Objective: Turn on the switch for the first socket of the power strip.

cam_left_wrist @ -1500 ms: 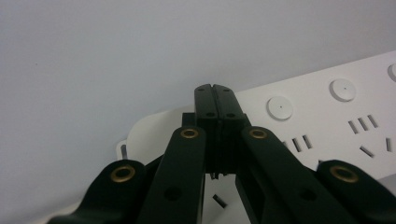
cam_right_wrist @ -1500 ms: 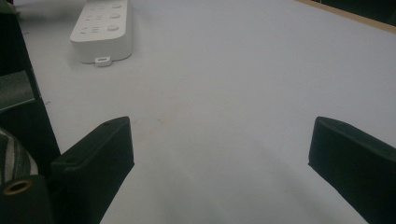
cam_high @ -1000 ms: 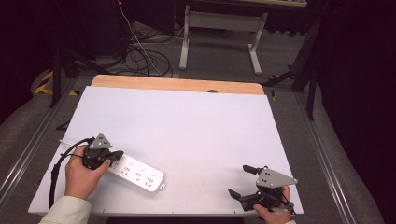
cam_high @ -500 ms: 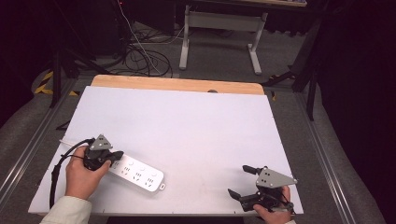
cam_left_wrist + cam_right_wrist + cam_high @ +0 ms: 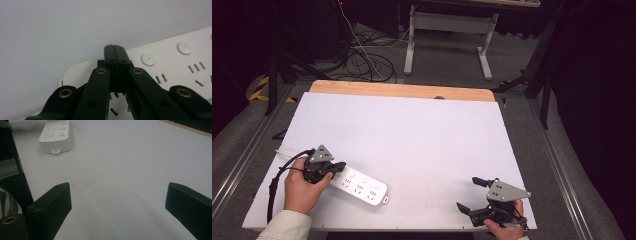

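So the white power strip (image 5: 358,185) is lying flat on the white desk (image 5: 412,135), down near the desk's front-left corner, angled with its far end pointing toward the middle of the front edge. The left gripper (image 5: 332,170) sits right on the strip's left end, held by the person's left hand (image 5: 302,187), with its black cable (image 5: 274,182) looping off to the left of the strip. In the left gripper view the jaws are pressed completely together, tips touching, resting over that end of the power strip (image 5: 172,65); you can see round buttons and socket slots just beside them, but I can't tell whether they're actually pinching any part of it. The right gripper (image 5: 476,195) is well apart from the strip, over by the desk's front-right corner, in the person's right hand (image 5: 504,230). Its jaws are spread wide with nothing between them, just bare desk (image 5: 120,170), and the power strip (image 5: 55,136) shows up far off at the top left of that view.
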Demonstrator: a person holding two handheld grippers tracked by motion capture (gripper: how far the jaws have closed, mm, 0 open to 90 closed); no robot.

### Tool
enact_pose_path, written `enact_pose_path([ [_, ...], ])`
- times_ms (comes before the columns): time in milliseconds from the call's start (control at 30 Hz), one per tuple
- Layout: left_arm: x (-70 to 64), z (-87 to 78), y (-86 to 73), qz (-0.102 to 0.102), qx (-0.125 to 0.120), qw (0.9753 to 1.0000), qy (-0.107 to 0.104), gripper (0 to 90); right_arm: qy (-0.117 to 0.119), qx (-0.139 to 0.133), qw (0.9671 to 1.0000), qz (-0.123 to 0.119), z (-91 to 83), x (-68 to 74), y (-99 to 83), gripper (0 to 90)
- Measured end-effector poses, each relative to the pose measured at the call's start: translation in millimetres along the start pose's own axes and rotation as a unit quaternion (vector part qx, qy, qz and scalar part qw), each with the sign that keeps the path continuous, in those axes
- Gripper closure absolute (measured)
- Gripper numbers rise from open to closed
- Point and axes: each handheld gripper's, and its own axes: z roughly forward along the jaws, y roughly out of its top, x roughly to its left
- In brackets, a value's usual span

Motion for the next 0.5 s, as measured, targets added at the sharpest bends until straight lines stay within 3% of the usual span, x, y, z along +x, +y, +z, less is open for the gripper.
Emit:
enact_pose_path([
  [367, 0.7, 0.4, -2.8, -0.009, -0.007, 0.9999, -0.006, 90.0, 0.0, 0.001, 1.0, -0.001, -0.5, 0.4, 0.0, 7.1],
  [500, 0.7, 0.3, -3.7, -0.001, -0.004, 1.0, 0.002, 90.0, 0.0, 0.001, 1.0, 0.0, -0.7, 0.5, -0.1, 7.1],
])
